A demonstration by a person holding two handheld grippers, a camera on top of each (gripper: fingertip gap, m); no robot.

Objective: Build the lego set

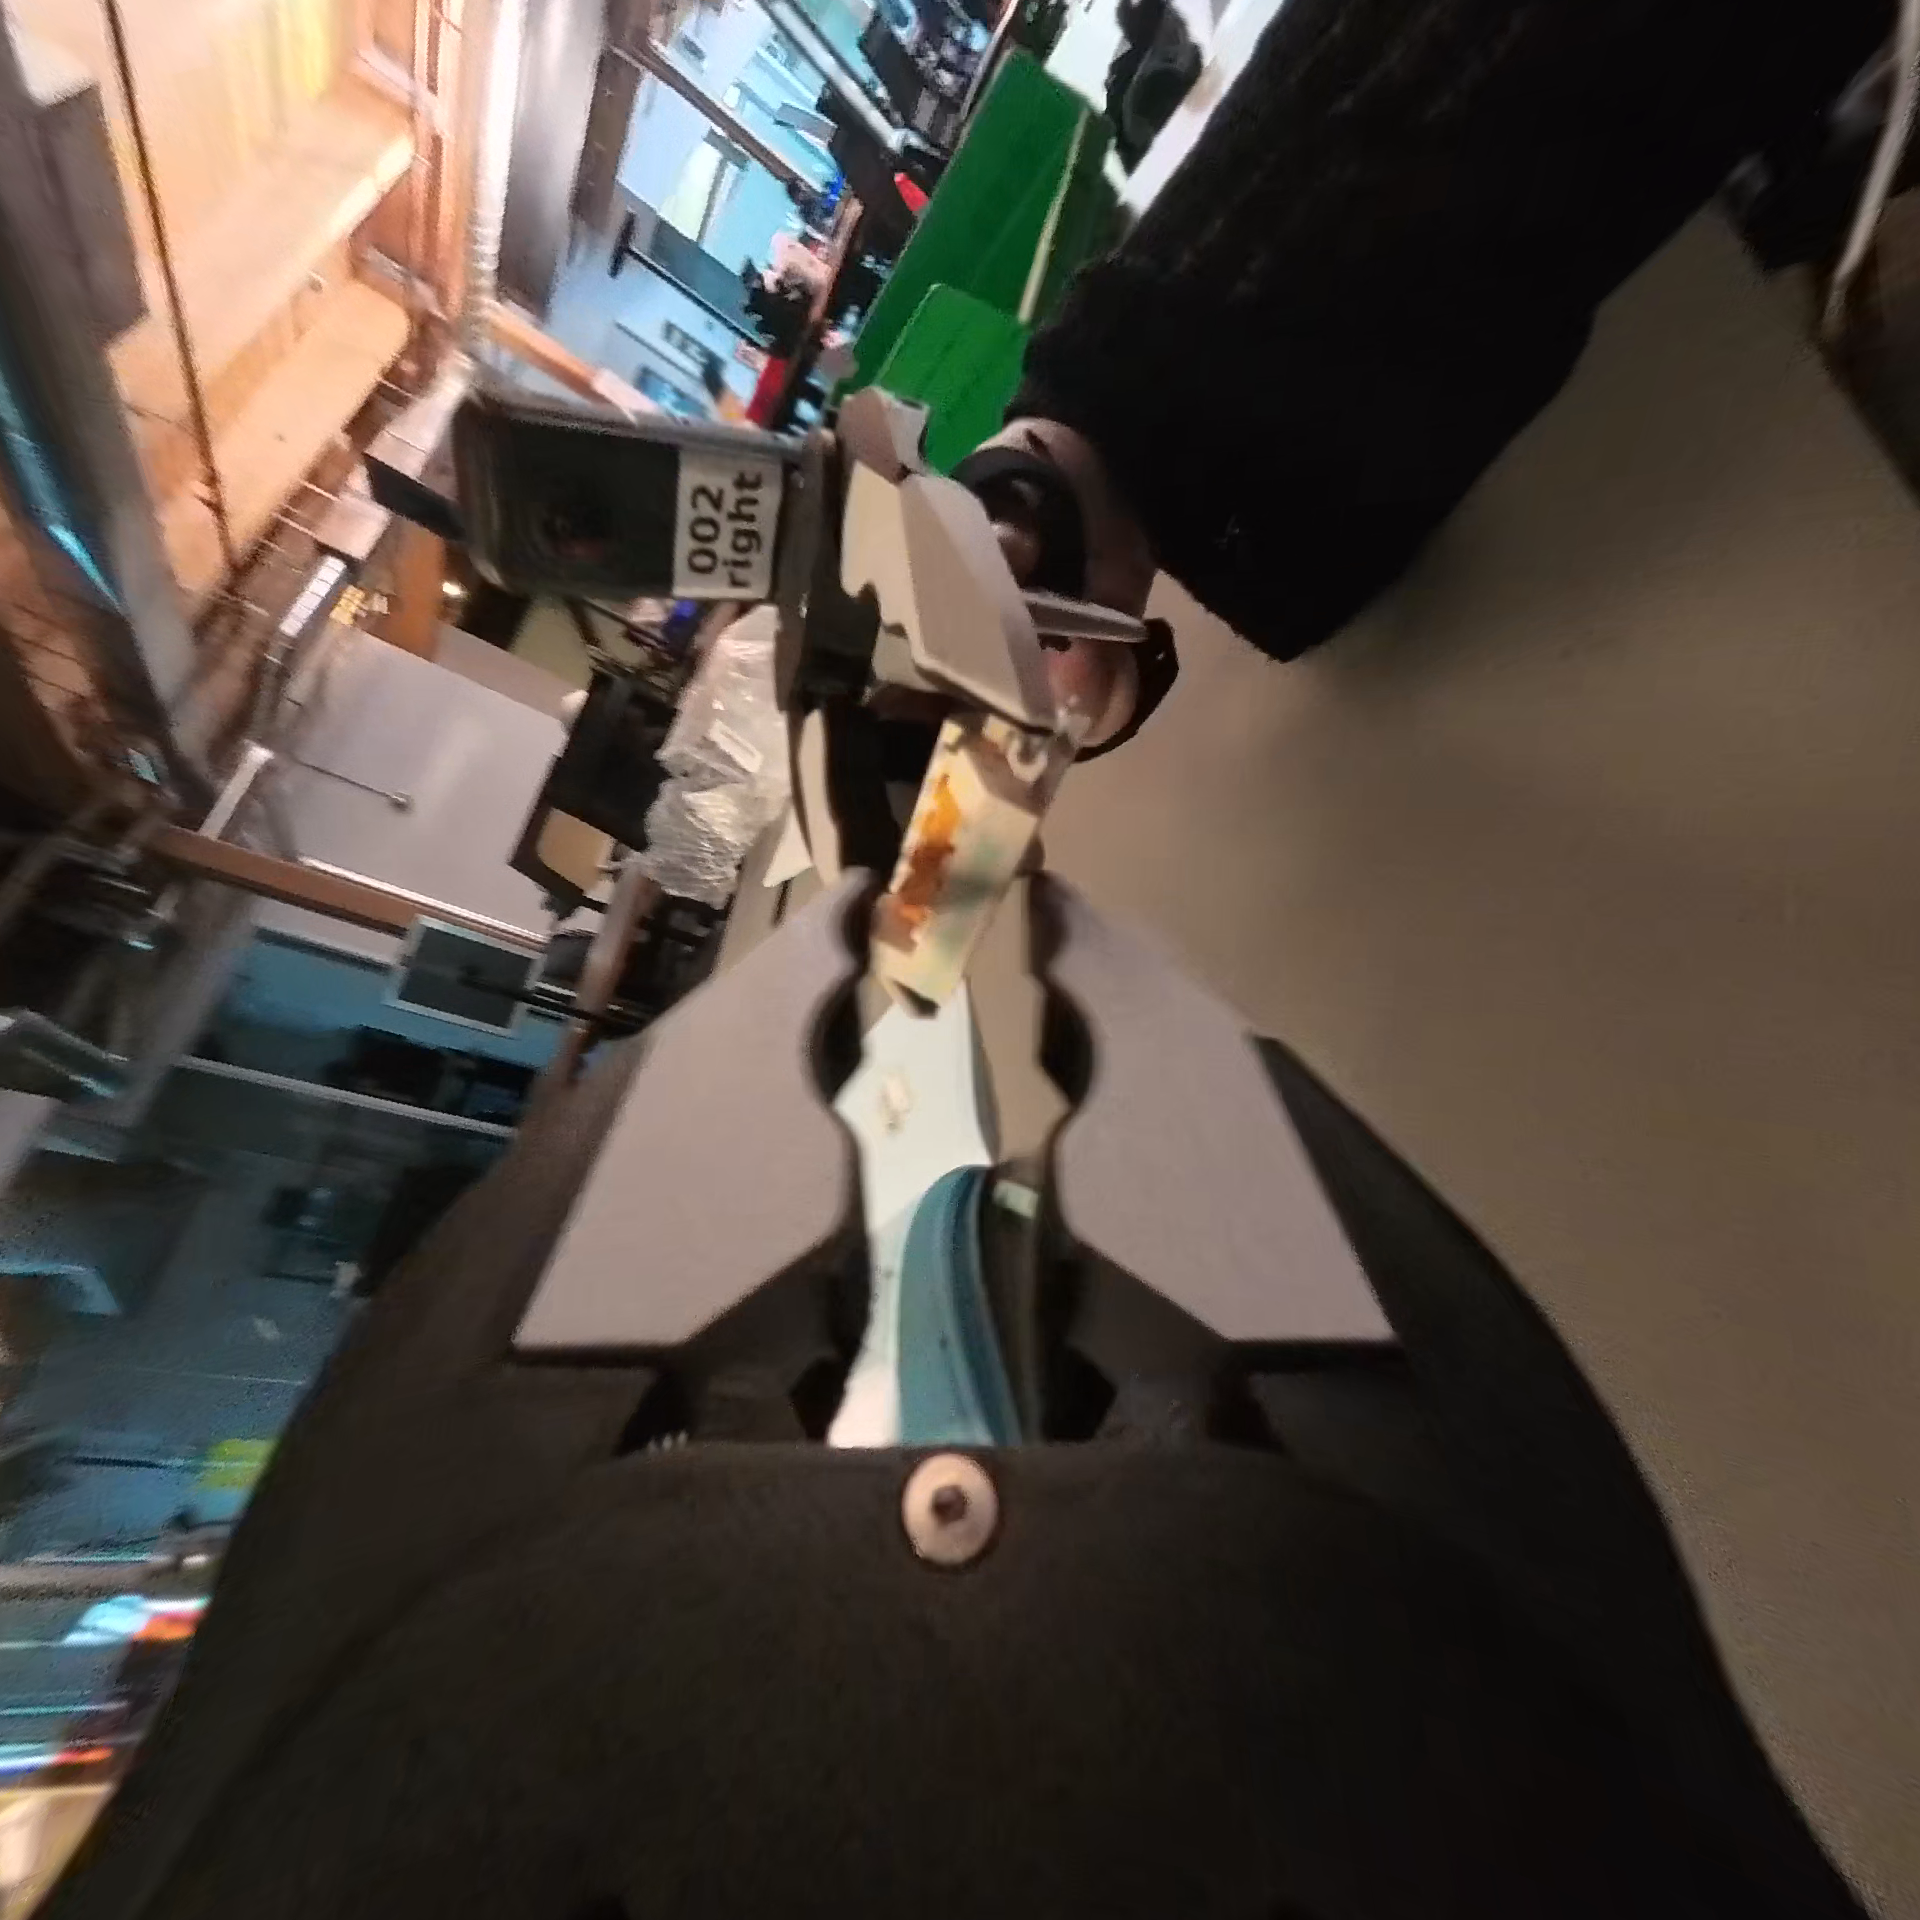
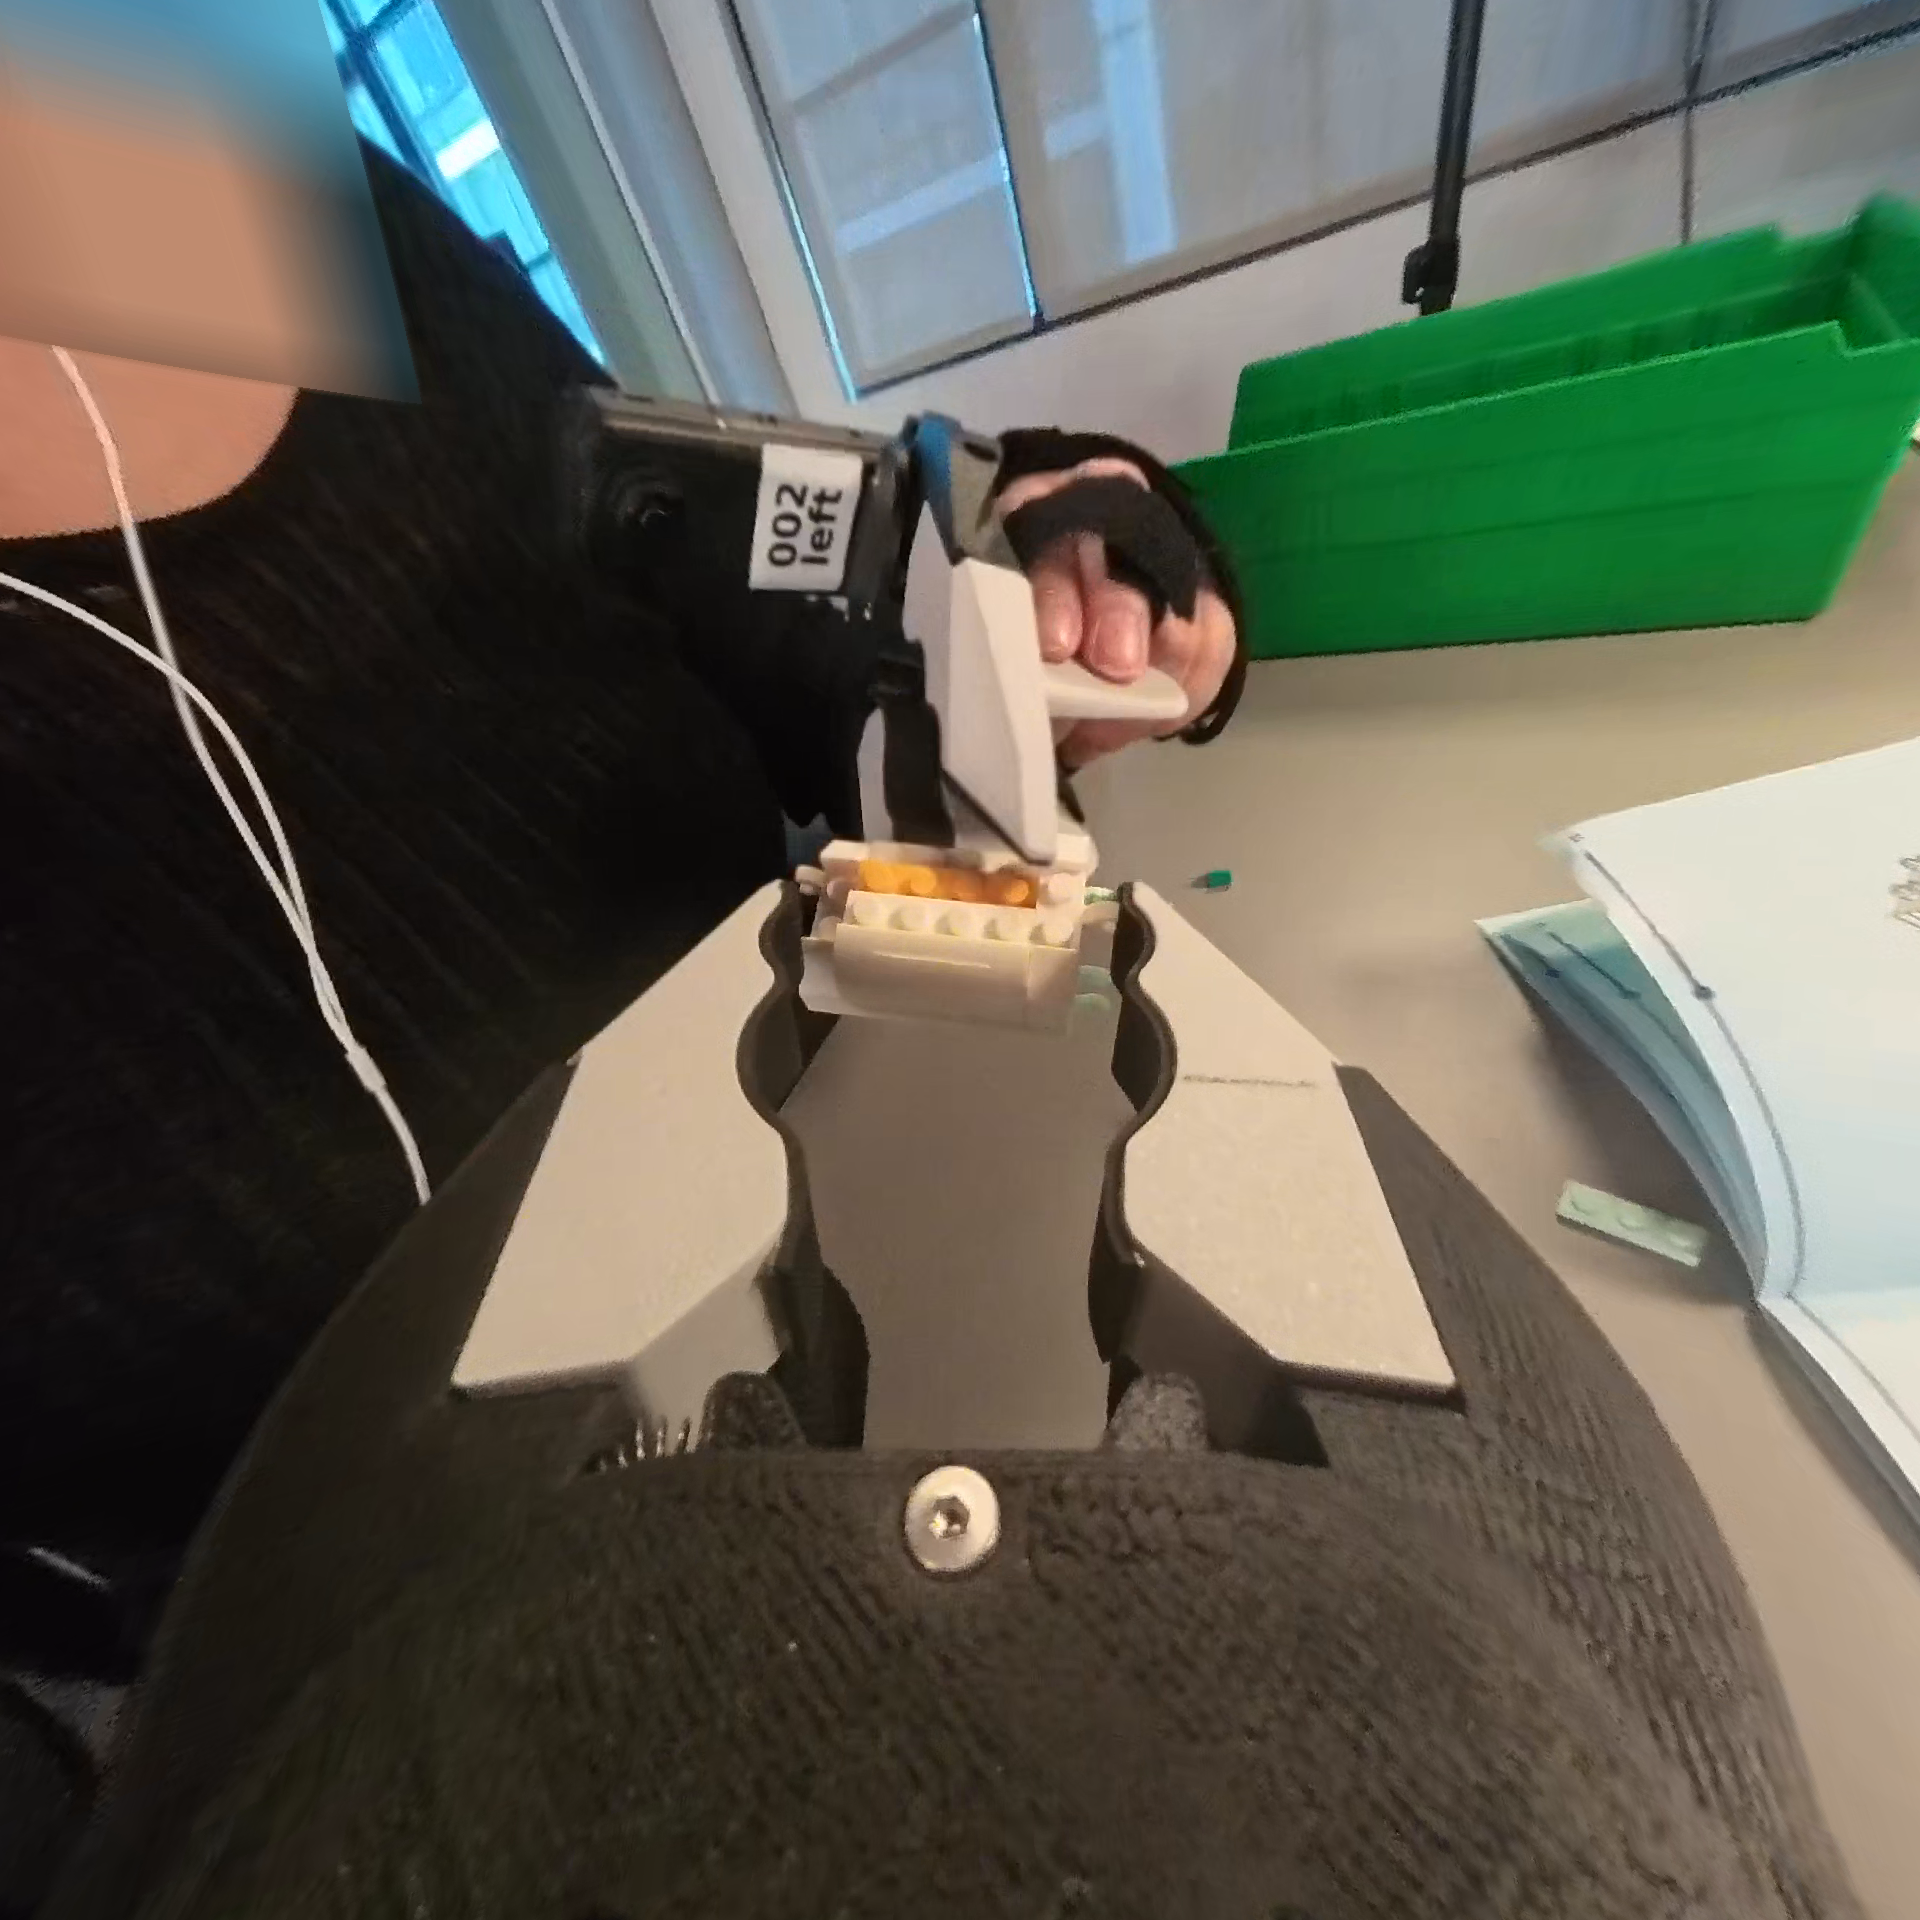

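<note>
The small white brick-built lego assembly with orange pieces inside is held up in the air above the beige tabletop, between the two tools. The right gripper has its grey fingers on either side of the assembly's near end, pinching it at the tips. The left gripper comes down onto the far edge of the same assembly from above; in the right wrist view its fingers look drawn together on the white rim. In the left wrist view the left gripper has the assembly sitting in the narrow gap at its fingertips, tilted and blurred, so exact contact there is hard to read.

A hand in a black fingerless glove squeezes the left tool's trigger, and a black knitted sleeve leads to the other tool.

Around the work: a green plastic bin stands on the table behind the gloved hand. An open white instruction booklet lies to the right, with a flat pale-green studded plate just beside its edge. A tiny green piece lies loose on the table beyond the right gripper's fingers. A thin white cable hangs across the person's dark clothing on the left.
</note>
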